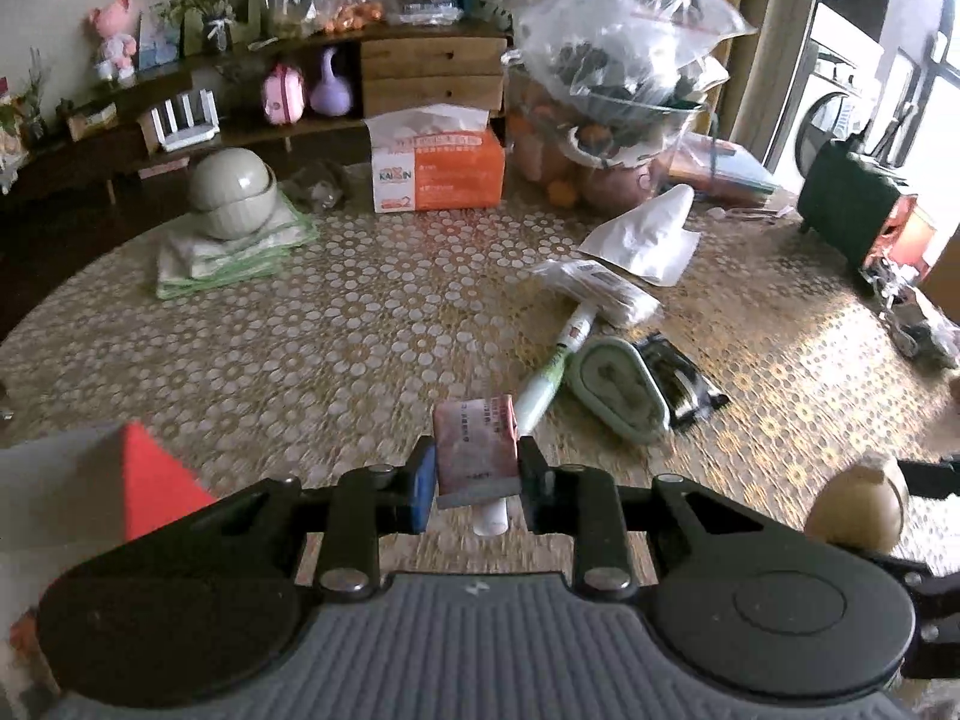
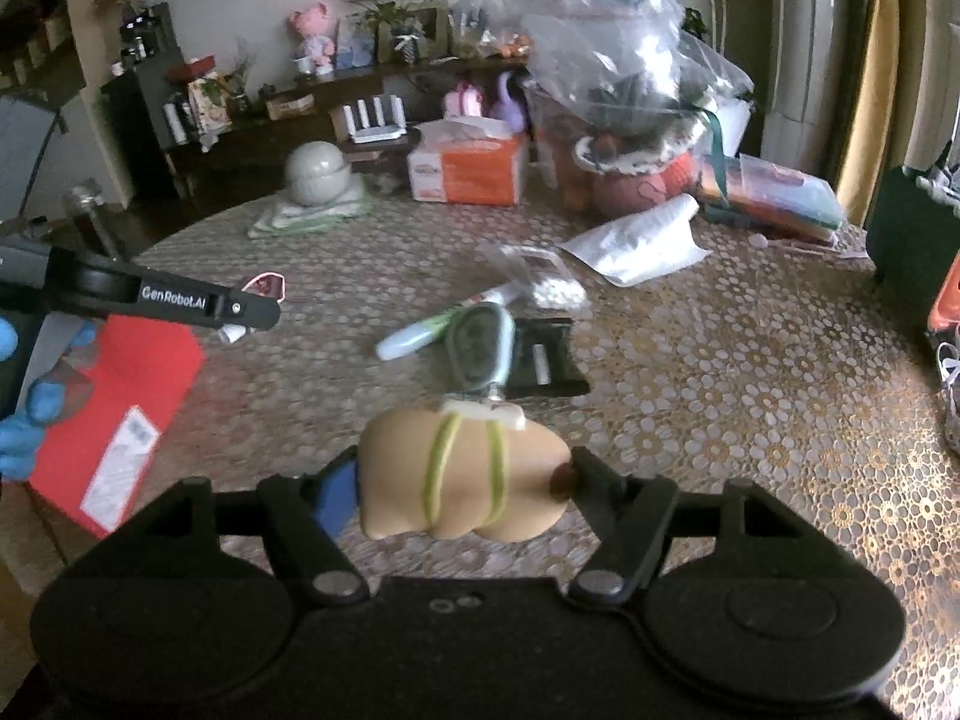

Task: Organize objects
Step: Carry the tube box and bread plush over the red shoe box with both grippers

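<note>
My left gripper (image 1: 477, 468) is shut on a small pink tube (image 1: 477, 441) with a white cap, held above the patterned table (image 1: 360, 330). My right gripper (image 2: 465, 480) is shut on a beige toy figure (image 2: 462, 474) with two green bands. That toy also shows at the right edge of the left wrist view (image 1: 855, 507). The left gripper (image 2: 240, 306) shows at the left of the right wrist view, above a red box (image 2: 120, 414). On the table ahead lie a white-green tube (image 1: 549, 375), a green oval case (image 1: 618, 387) and a black packet (image 1: 684, 381).
An orange tissue box (image 1: 435, 165), stacked bowls on folded cloths (image 1: 234, 192), a white pouch (image 1: 648, 234), a wrapped packet (image 1: 600, 288) and big plastic bags of items (image 1: 618, 60) stand at the table's back. A dark appliance (image 1: 852, 204) is at the right.
</note>
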